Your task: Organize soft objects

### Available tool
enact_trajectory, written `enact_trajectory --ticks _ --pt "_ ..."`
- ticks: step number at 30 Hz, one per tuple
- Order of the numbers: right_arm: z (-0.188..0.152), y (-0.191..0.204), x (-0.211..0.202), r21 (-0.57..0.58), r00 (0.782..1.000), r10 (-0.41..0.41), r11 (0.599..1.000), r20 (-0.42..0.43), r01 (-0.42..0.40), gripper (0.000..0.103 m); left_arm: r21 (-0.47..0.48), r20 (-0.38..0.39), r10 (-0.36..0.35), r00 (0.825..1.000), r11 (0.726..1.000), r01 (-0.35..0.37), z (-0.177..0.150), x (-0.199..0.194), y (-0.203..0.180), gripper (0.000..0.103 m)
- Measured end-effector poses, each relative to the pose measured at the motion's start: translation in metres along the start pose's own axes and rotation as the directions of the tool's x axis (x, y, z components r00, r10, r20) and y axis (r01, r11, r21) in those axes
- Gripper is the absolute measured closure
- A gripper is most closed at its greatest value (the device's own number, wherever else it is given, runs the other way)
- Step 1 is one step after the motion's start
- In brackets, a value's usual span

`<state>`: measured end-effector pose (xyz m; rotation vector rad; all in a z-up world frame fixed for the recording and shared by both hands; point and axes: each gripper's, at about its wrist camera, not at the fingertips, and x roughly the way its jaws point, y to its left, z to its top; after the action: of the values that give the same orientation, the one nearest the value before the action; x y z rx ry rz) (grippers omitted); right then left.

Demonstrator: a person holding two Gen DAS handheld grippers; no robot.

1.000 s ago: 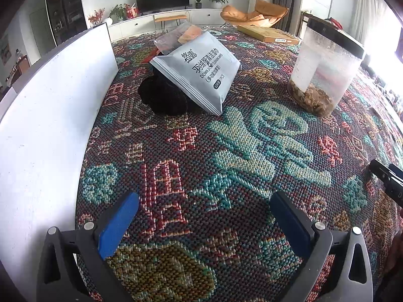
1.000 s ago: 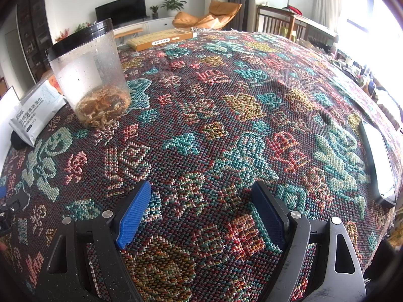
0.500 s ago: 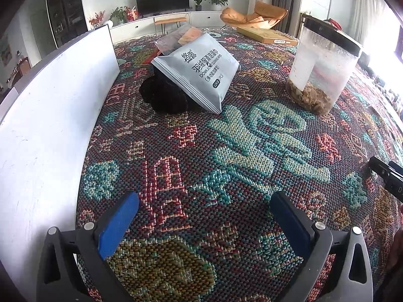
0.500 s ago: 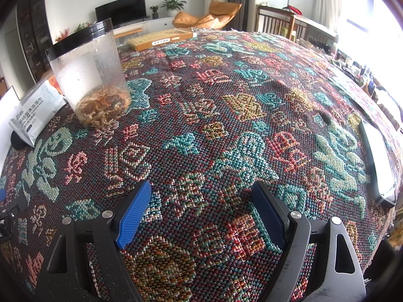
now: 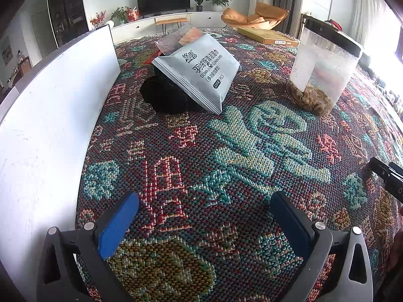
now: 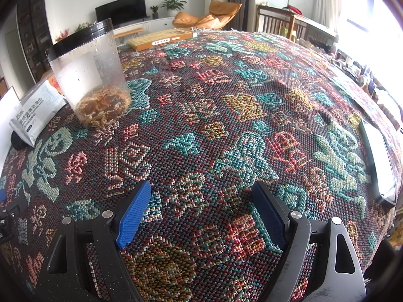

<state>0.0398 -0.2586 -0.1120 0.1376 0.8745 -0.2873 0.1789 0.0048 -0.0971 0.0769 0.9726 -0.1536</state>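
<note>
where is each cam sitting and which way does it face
Left wrist: sits behind the open left gripper, facing a grey wipes pouch leaning on a black soft lump; the right gripper's black edge shows.
Right wrist: sits behind the open right gripper, facing across the patterned woven cloth.
Shared: the clear black-lidded jar, pouch, yellow flat box.

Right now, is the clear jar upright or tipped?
Upright: the clear jar stands on its base on the patterned cloth, black lid on top, contents settled at the bottom.
</note>
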Motion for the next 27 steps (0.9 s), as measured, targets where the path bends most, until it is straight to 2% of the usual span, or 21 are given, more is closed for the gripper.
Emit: enact_trajectory --ticks 20,25,27 --pt "0.0 -0.001 0.0 0.0 1.0 0.0 1.0 0.0 0.0 0.018 0.002 -0.002 0.0 1.0 1.0 0.0 0.0 0.001 0.0 0.0" --pt "0.0 0.0 0.0 0.0 1.0 0.002 1.0 0.0 -0.002 0.018 0.015 -0.062 -0.013 0.998 1.0 0.014 -0.005 -0.008 0.001 0.0" --pt "-0.001 0.001 0.0 -0.001 1.0 0.007 1.0 0.001 -0.007 0.018 0.023 -0.059 -0.018 0.998 1.0 0.02 -0.013 -0.014 0.003 0.0"
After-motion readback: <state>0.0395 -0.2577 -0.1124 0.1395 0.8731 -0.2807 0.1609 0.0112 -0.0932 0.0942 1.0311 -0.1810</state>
